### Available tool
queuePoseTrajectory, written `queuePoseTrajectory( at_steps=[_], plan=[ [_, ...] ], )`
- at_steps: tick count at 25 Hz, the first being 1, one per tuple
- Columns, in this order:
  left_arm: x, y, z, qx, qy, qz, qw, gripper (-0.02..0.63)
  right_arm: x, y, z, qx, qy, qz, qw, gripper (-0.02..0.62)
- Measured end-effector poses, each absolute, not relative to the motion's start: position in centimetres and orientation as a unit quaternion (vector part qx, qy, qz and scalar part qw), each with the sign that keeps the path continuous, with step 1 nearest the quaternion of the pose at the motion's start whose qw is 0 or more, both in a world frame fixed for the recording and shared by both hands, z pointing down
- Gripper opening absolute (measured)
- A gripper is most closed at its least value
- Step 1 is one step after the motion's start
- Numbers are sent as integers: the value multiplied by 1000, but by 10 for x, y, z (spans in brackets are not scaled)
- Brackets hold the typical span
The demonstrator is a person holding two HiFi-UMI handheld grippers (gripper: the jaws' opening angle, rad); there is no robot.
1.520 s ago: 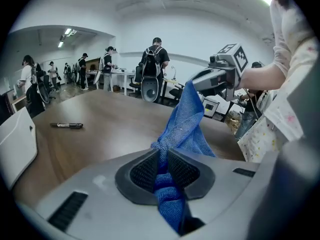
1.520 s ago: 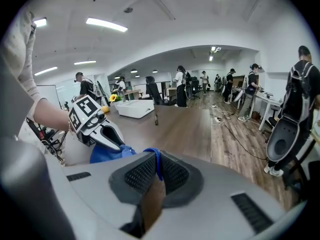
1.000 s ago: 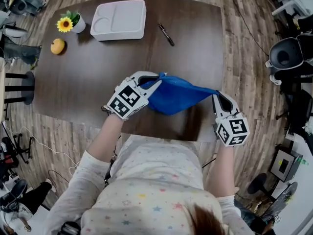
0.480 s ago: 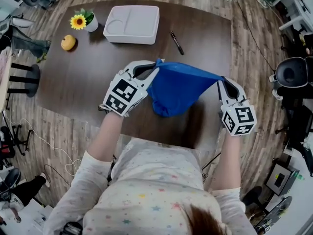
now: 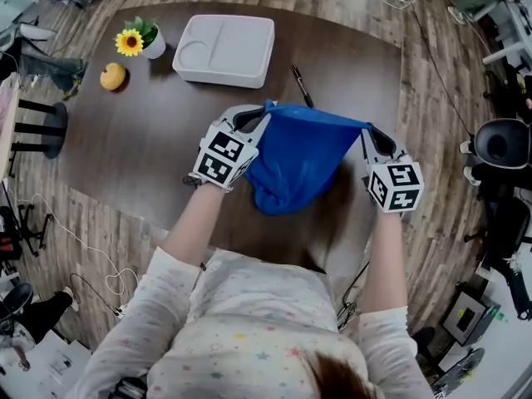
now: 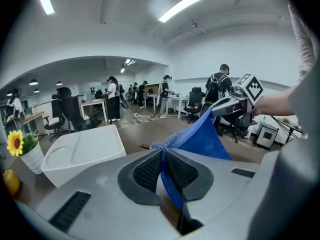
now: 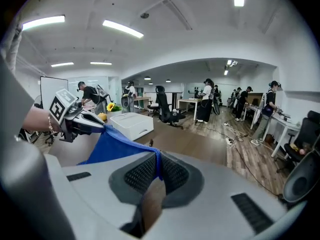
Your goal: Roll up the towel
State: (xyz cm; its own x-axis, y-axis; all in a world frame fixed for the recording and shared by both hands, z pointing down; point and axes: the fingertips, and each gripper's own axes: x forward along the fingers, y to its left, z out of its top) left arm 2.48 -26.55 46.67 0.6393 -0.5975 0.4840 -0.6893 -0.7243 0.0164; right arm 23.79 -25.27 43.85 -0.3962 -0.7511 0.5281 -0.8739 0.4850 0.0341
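A blue towel [image 5: 295,160] hangs in the air above the dark brown table [image 5: 133,156], stretched by its top edge between my two grippers. My left gripper [image 5: 266,113] is shut on the towel's left corner [image 6: 167,143], which bunches out past the dark pads. My right gripper [image 5: 362,131] is shut on the right corner [image 7: 157,159]. The rest of the cloth sags down toward the person's body. In the left gripper view the right gripper [image 6: 235,101] shows at the far end of the towel; in the right gripper view the left gripper [image 7: 80,121] shows likewise.
A white two-compartment tray [image 5: 224,50] stands at the table's far side, with a black pen [image 5: 300,84] to its right. A small potted sunflower [image 5: 137,40] and a yellow fruit [image 5: 112,76] sit at the far left. Office chairs [image 5: 497,144] stand to the right.
Both grippers have carried the towel forward over the table, away from the near edge. The cloth now hangs lower between them, and the left gripper has turned somewhat.
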Motion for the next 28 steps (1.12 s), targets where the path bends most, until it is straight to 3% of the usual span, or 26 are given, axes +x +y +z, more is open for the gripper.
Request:
queuePoseTrajectory(
  at_steps=[7, 13, 15, 19, 28],
  plan=[
    [25, -287, 528, 886, -351, 261, 155, 31, 237, -275, 503, 476, -813, 188, 278, 21],
    [5, -322, 547, 851, -431, 247, 170, 36, 250, -299, 543, 520, -775, 251, 258, 36],
    [-2, -325, 547, 845, -446, 240, 172, 93, 253, -301, 545, 532, -769, 248, 251, 58],
    [-6, -305, 549, 855, -419, 255, 169, 98, 257, -294, 541, 538, -771, 241, 242, 146],
    [-21, -216, 547, 885, -341, 260, 182, 97, 233, -203, 535, 465, -803, 269, 257, 133]
  ],
)
